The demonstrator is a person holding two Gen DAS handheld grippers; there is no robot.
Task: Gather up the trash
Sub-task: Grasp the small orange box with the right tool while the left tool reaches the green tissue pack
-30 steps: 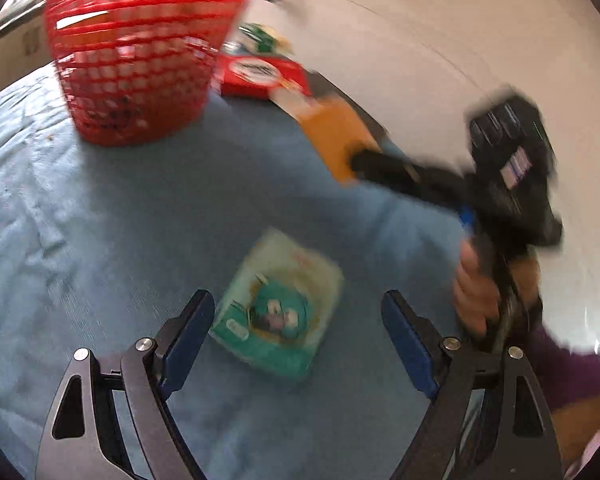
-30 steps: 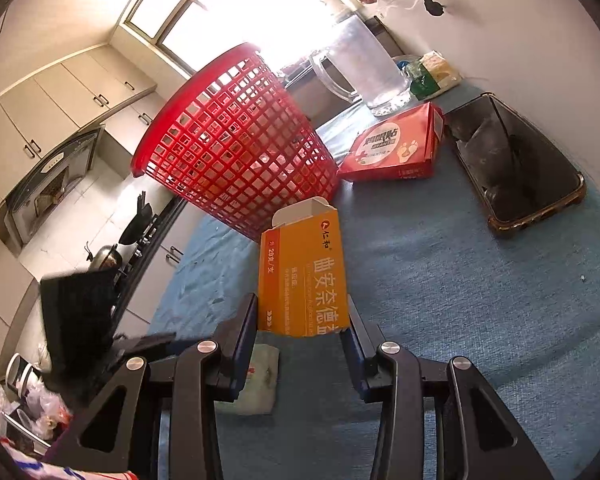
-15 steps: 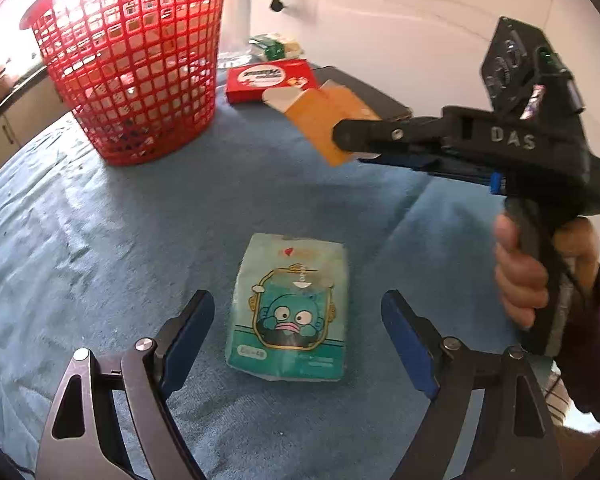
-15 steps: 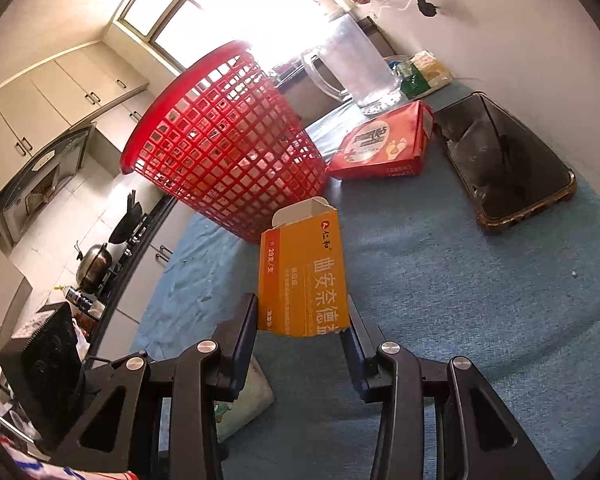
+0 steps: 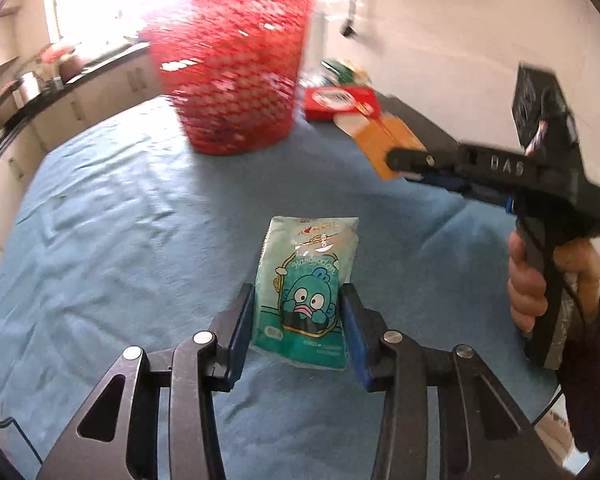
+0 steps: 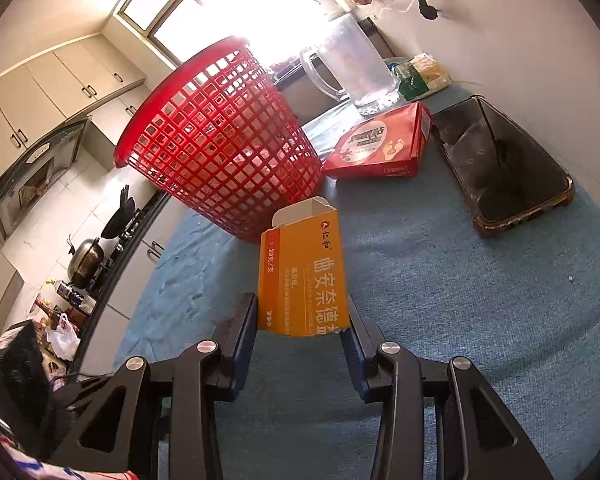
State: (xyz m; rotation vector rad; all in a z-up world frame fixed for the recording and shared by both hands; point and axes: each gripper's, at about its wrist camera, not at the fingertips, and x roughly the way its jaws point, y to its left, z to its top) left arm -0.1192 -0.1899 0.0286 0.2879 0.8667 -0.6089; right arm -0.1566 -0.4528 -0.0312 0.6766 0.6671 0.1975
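Blue cloth (image 5: 120, 240) covers the table, with one red mesh basket (image 6: 220, 140) standing upright on it; its contents cannot be made out through the glare. One teal tissue pack (image 5: 306, 292) lies in front of the basket, long axis pointing toward it. The left gripper (image 5: 296, 328) has just been closing, and its pads appear to press the pack's sides. One orange carton (image 6: 302, 276), open flap toward the basket, is clamped in the right gripper (image 6: 300, 332). Beside the basket lie one red box (image 6: 380, 144) and one dark tray (image 6: 504, 168).

Teal packet (image 5: 306, 294), orange box (image 6: 304, 276) held
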